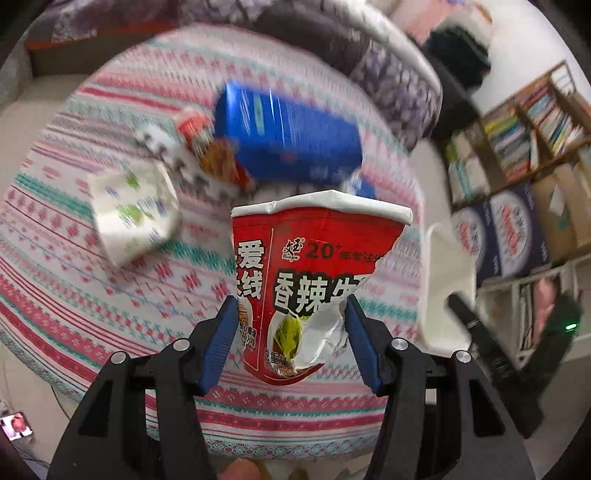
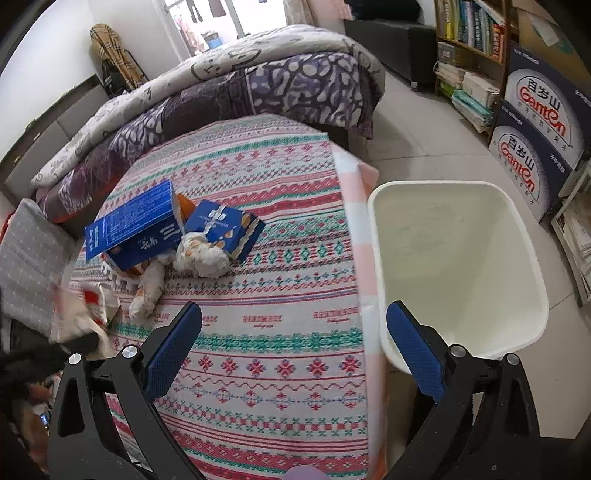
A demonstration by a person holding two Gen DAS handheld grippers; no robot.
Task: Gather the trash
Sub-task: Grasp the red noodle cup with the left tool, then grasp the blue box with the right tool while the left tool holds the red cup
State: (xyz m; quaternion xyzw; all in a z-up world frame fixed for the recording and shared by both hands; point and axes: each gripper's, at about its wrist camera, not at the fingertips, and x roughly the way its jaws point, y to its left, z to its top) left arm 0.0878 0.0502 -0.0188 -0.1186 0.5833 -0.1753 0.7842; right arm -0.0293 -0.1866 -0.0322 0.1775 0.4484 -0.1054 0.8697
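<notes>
From the left, the left gripper (image 1: pixel 291 325) has its jaws clenched on the crumpled red paper noodle cup (image 1: pixel 314 280) above the table (image 2: pixel 266 354), and should carry it level past the right gripper (image 2: pixel 293 332), jaws released, to the white plastic bin (image 2: pixel 532 295) beside the table.

A patterned cloth (image 2: pixel 280 229), banded in red, green and white, is seen spread over the table; a quilt (image 2: pixel 258 81) in purple and white is heaped behind it; a grey cushion (image 2: pixel 33 258) with small white crosses is set at the table's left; a plaid garment (image 2: pixel 110 48) is hung by the far wall; a wooden bookshelf (image 2: pixel 476 33) filled with books is placed at the right; papers (image 2: pixel 472 99) are stacked on the floor beside it; two blue printed cartons (image 2: pixel 535 122) are stacked near the shelf; the floor (image 2: pixel 417 122) is tiled in pale grey.
</notes>
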